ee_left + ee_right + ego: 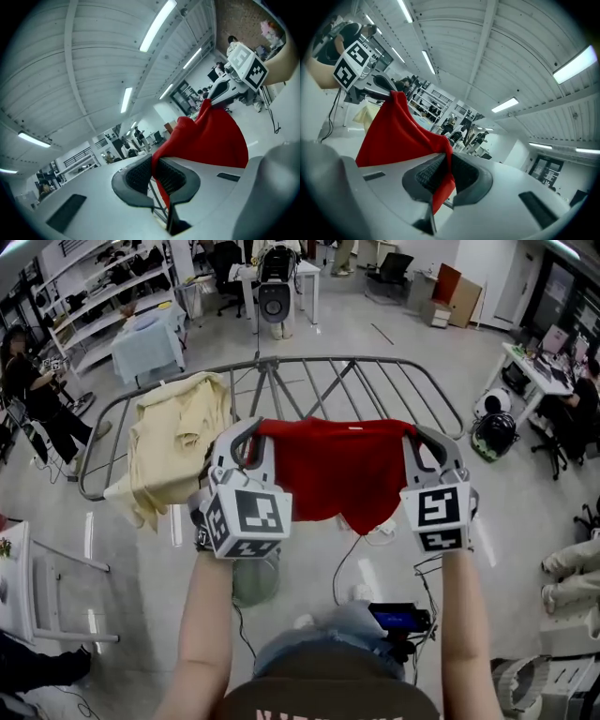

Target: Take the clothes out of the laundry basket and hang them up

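Left hand-held gripper, right hand-held gripper clamp red shirt; head view hides pads.

matt red cloth garment, creased pale yellow cloth shirt, smooth grey metal drying rack

Open-plan laboratory and office hall.
- Floor: pale grey polished floor, wide and uncarpeted.
- Ceiling: white ribbed metal ceiling with long fluorescent strip lights.
- Storage: white open metal shelving racks along the left wall; brown cardboard boxes.
- Workstations: white desk with monitors, a seated person at it; black swivel office chair.
- Test set-up: grey tubular-metal drying rack standing mid-floor among the desks.
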A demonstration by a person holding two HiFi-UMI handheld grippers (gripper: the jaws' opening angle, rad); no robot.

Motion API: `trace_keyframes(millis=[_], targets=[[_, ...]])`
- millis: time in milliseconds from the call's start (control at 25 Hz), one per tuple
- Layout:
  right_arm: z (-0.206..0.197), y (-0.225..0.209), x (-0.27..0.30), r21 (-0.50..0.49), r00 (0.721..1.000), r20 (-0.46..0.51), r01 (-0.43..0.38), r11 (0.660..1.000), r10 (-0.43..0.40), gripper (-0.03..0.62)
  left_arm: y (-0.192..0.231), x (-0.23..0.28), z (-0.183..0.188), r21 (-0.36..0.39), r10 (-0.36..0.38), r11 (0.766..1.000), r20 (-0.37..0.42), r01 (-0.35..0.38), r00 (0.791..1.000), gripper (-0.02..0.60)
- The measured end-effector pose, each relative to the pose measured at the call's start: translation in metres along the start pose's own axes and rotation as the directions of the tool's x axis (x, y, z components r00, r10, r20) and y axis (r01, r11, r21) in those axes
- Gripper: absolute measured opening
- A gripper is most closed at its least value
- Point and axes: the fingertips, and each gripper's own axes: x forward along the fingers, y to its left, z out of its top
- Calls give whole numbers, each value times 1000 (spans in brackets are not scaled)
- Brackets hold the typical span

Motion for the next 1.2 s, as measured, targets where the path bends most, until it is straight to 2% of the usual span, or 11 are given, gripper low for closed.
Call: trace_keyframes(millis=[280, 520, 840, 1200], targets=[[-13, -58, 7, -29, 997, 24, 71, 997, -71, 34, -20, 38, 41, 38, -21, 999, 44, 20, 999, 20], [-23, -105, 29, -61, 992, 90, 92, 994, -86, 34, -30, 76, 69, 42, 32, 999, 46, -34, 998, 20], [-36, -162, 83, -116, 985, 171, 49, 992, -29, 35, -39, 133, 96, 21, 104, 994, 12, -104, 995, 20], [-56, -223, 123, -159, 973, 230, 6, 987, 31, 37, -59, 183, 132, 30, 166, 986, -26, -165, 986, 20]])
